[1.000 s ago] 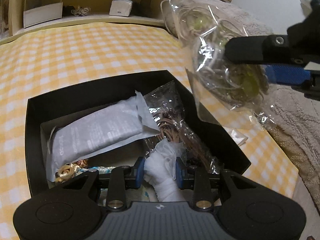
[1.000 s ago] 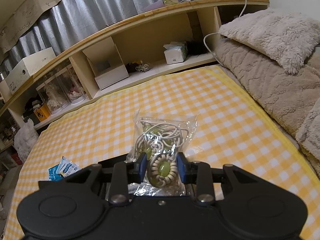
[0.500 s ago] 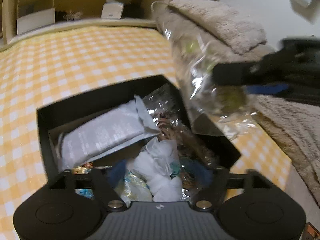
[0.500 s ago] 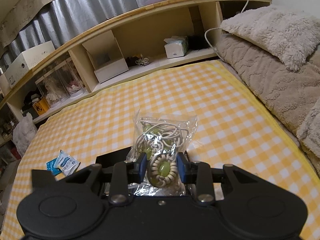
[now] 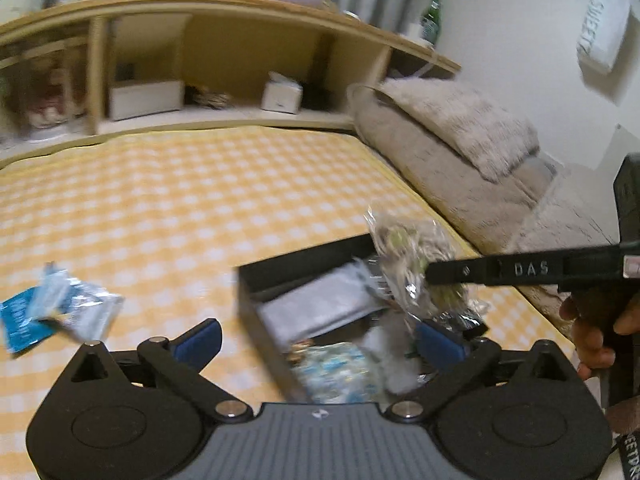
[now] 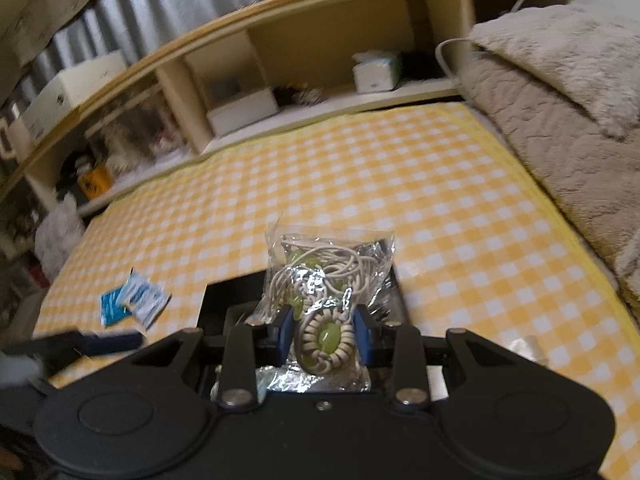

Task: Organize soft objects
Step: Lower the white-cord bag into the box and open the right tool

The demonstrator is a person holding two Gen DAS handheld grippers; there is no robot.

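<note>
A black box (image 5: 304, 256) lies on the yellow checked bedspread and holds a grey packet (image 5: 320, 308), a blue-patterned packet (image 5: 336, 364) and a white cloth bundle (image 5: 384, 356). My left gripper (image 5: 318, 340) hovers above the box's near-left corner. Its jaws are opening wide, with nothing pressed between the pads. My right gripper (image 6: 322, 332) is shut on a clear bag of cord and green beads (image 6: 324, 276). In the left wrist view, that bag (image 5: 416, 256) hangs over the box's far right side. Blue and white sachets (image 5: 60, 312) lie on the bedspread to the left.
A wooden shelf headboard (image 6: 280, 20) with small boxes runs along the back. Beige fluffy pillows and a blanket (image 5: 460, 140) border the bedspread on the right. A person's hand (image 5: 592, 344) grips the right tool. The bedspread (image 6: 400, 184) stretches beyond the box.
My left gripper let go of the white cloth bundle, opened wide and drew back and up to the left. The bundle stays in the box. The right gripper still holds the bag.
</note>
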